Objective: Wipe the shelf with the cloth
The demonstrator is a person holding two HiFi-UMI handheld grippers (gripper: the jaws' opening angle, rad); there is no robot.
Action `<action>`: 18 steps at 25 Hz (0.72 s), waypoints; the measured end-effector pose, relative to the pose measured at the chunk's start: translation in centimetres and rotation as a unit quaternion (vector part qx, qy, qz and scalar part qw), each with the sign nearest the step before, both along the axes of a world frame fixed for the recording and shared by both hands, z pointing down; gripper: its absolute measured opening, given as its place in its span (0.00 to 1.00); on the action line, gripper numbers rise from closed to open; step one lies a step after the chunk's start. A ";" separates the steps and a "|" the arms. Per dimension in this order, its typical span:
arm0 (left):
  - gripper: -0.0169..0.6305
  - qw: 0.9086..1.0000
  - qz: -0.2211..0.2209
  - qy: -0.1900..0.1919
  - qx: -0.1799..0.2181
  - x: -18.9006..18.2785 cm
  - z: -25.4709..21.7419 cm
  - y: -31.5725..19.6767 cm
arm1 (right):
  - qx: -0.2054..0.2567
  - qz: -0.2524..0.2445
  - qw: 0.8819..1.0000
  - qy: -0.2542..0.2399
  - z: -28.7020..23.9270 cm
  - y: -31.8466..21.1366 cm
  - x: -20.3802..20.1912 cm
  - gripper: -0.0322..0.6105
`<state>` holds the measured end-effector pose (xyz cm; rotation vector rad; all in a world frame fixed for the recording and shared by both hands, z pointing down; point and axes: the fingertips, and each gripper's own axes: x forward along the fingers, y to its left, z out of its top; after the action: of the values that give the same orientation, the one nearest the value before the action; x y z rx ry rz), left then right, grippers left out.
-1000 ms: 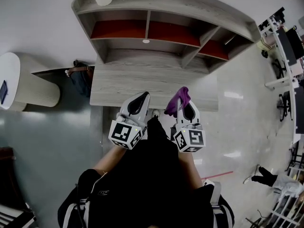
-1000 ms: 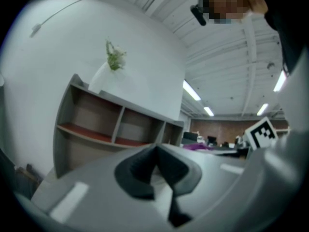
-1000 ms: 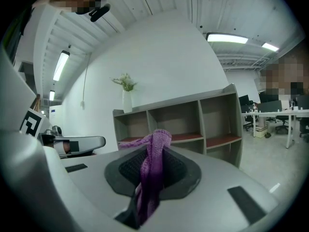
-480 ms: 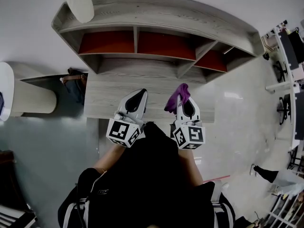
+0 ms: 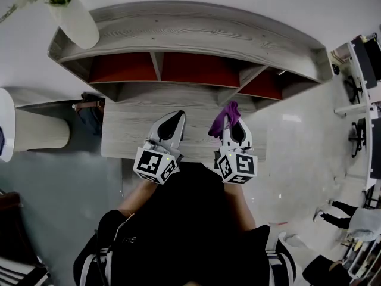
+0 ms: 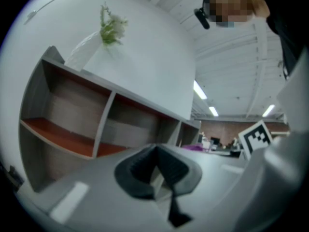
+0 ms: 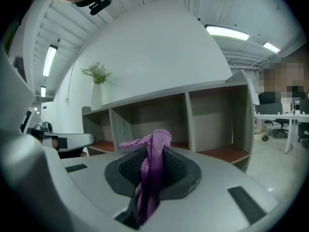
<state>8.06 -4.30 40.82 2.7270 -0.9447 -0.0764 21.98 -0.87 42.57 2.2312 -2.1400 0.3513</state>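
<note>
A grey wood-grain shelf unit with three open compartments and reddish boards stands ahead, above a grey desk surface. My right gripper is shut on a purple cloth that sticks up out of its jaws; in the right gripper view the purple cloth hangs pinched between the dark pads, facing the compartments. My left gripper hovers over the desk beside it, jaws closed with nothing in them. Both grippers sit short of the shelf.
A white vase with green sprigs stands on the shelf's top left end. A round white stand is at the left. Glossy floor and office desks with chairs lie to the right.
The view has tilted up: the shelf sits lower and fuller in frame and the vase with sprigs has come into sight. Both grippers hold nearly the same place, cloth still gripped.
</note>
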 end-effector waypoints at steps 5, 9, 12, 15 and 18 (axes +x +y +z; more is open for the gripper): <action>0.03 1.000 0.001 -0.003 -0.008 1.6 0.4 -1.6 | -0.010 0.010 1.000 0.002 0.6 -2.2 2.1 0.13; 0.03 1.000 -0.002 -0.003 -0.015 2.4 1.0 -2.7 | -0.021 0.029 0.999 0.004 1.3 -4.1 3.9 0.13; 0.03 1.000 -0.003 -0.006 -0.020 3.0 1.4 -3.5 | -0.033 0.038 0.999 0.012 1.9 -5.6 5.0 0.13; 0.03 1.000 -0.003 -0.008 -0.023 3.4 1.5 -4.0 | -0.044 0.047 0.998 0.013 2.6 -6.9 5.8 0.13; 0.03 1.000 -0.003 -0.009 -0.027 3.6 1.8 -4.5 | -0.055 0.052 0.997 0.017 3.2 -8.0 6.5 0.13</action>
<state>11.68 -8.77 42.60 2.6795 -0.9455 -0.0282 28.47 -8.87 45.73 2.2755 -1.9435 0.4211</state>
